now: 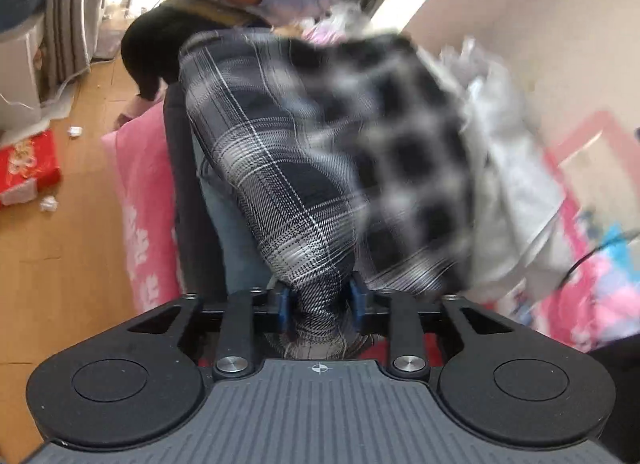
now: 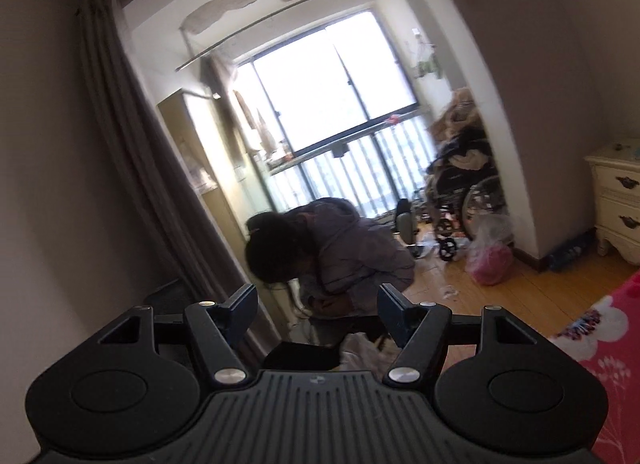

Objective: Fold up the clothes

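A black, grey and white plaid garment [image 1: 296, 168] hangs in front of the left wrist camera, its right part blurred by motion. My left gripper [image 1: 320, 304] is shut on a bunched end of this cloth, pinched between the blue pads [image 1: 283, 306]. The garment hangs over a pink floral bedspread [image 1: 140, 200]. In the right wrist view my right gripper [image 2: 318, 304] is open, raised and pointed toward the window, with nothing between its fingers [image 2: 244, 300].
A person in a lilac jacket [image 2: 340, 248] bends over near the bed's far end. A red box [image 1: 28, 168] and paper scraps lie on the wood floor. White crumpled cloth [image 1: 516, 176] sits right of the garment. A wheelchair [image 2: 464, 192], pink bag [image 2: 490, 260] and white nightstand [image 2: 618, 196] stand right.
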The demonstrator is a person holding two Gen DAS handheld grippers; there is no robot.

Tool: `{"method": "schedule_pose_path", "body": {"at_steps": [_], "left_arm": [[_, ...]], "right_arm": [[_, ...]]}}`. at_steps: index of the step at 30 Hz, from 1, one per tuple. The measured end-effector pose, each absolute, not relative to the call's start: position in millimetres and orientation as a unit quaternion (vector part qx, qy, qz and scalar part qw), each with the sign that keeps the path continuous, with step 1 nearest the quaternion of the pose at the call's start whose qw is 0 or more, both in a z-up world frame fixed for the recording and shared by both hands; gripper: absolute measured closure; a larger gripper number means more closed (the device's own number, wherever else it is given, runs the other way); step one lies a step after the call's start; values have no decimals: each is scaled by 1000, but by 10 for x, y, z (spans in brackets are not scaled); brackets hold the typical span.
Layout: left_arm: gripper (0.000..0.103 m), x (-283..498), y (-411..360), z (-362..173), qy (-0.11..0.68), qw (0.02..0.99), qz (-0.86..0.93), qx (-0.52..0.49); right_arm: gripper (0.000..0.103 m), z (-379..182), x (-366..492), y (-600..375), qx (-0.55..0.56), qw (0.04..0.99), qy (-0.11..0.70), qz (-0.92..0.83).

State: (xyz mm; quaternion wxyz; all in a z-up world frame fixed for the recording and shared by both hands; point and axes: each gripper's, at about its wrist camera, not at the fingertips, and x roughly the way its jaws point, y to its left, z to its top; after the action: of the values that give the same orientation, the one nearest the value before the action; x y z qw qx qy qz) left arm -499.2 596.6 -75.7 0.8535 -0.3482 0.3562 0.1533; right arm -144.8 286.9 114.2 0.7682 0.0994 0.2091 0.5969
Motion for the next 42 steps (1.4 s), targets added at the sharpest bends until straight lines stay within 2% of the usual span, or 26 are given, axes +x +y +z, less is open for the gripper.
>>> {"method": "schedule_pose_path", "body": {"at_steps": [2,5,6,10,16,19,22,24,27,31,34,36,38,42], "left_arm": [[59,-5118,6098,-667,336,862,144,-351],[36,-5380,6408,-563,269,874,149,-377],[33,-5439,6515,-548,243,873,169,-388],[33,-5375,6964,-694,184,841,226,-457],[33,-4893,7285,-1109,191,817,211,-501],[34,-4745,7363,-1265,188,810,208,-516],[55,-4655,7281,-1247,194,830,230,-469],[77,-4684,7217,-1217,189,842,237,-445],[96,-4821,7032,-1065,150,873,243,-396],[97,-4857,6684,-738,82,922,246,-289],[97,-4635,6668,-815,101,920,273,-261],[91,-4466,6800,-1040,164,901,302,-265],[76,-4409,6916,-1230,214,874,337,-277],[67,-4707,6825,-957,124,881,333,-313]], "right_arm": [[34,1289,-1643,3259,79,743,212,630],[33,1055,-1994,3903,47,702,267,659],[33,907,-2124,4113,32,689,292,663],[40,548,-2228,4330,8,685,352,638],[40,111,-2234,4474,-8,688,427,587],[39,153,-1988,4352,45,701,431,566],[39,125,-1852,4283,71,710,434,550],[39,90,-1798,4290,67,709,439,547],[39,60,-1792,4313,53,706,443,551],[39,74,-1832,4350,31,700,436,565],[39,104,-1923,4347,15,697,424,578],[39,134,-1968,4322,5,699,411,585],[39,134,-1986,4312,-3,703,402,587],[40,162,-2001,4319,-1,718,382,582]]}}
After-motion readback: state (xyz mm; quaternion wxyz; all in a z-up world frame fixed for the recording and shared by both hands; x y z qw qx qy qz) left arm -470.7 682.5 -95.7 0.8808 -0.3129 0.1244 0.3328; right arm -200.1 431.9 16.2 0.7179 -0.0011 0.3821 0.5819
